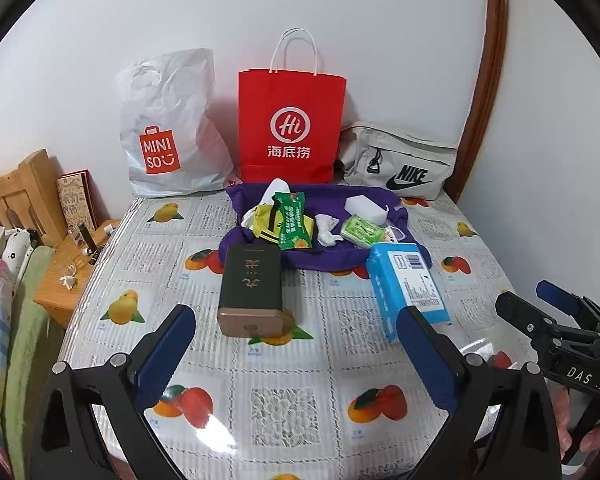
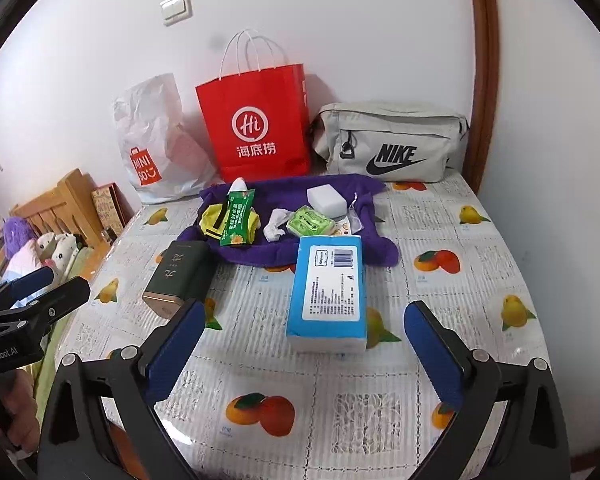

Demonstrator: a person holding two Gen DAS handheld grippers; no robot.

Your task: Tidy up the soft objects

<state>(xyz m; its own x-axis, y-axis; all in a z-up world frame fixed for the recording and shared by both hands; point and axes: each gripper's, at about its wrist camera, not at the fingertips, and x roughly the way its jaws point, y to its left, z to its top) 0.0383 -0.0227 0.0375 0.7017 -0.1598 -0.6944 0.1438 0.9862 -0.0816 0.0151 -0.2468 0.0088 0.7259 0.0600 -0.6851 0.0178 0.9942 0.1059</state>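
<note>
Fig. Table [image 1: 300, 400] w/ fruit-print cover, seen from both wrist cams; soft items gathered at its far half.

(a) Purple cloth [image 1: 324, 256] lay spread flat near the back wall, serving as the holder. On it, L to R in the left wrist view: yellow pouch w/ black strap [image 1: 266, 222], a green snack packet [image 1: 294, 220] lying across that pouch, a white item [image 1: 274, 192] sticking up behind them (type unclear), crumpled white tissue [image 1: 328, 230], green patterned pack [image 1: 360, 232], white block [image 1: 366, 208] behind it. Small items at the cloth's right edge were too small to tell.

(b) Off the cloth, just in front of it: dark box w/ gold end [image 1: 250, 292] on the left; blue tissue pack [image 1: 406, 292], barcode side up, on the right, its far end overlapping the cloth edge.

(c) Against the wall, upright: white plastic shopping bag [image 1: 172, 128], red paper bag w/ white handles [image 1: 292, 128], grey sports bag [image 1: 400, 160] on its side. Contents of all three not visible.

(d) Left gripper [image 1: 296, 340] hovered above the table, jaws spread wide, nothing between them; dark box lay ahead of its gap. Right gripper [image 2: 304, 336] likewise spread wide and empty, the blue pack lying ahead of its gap, untouched.
</note>
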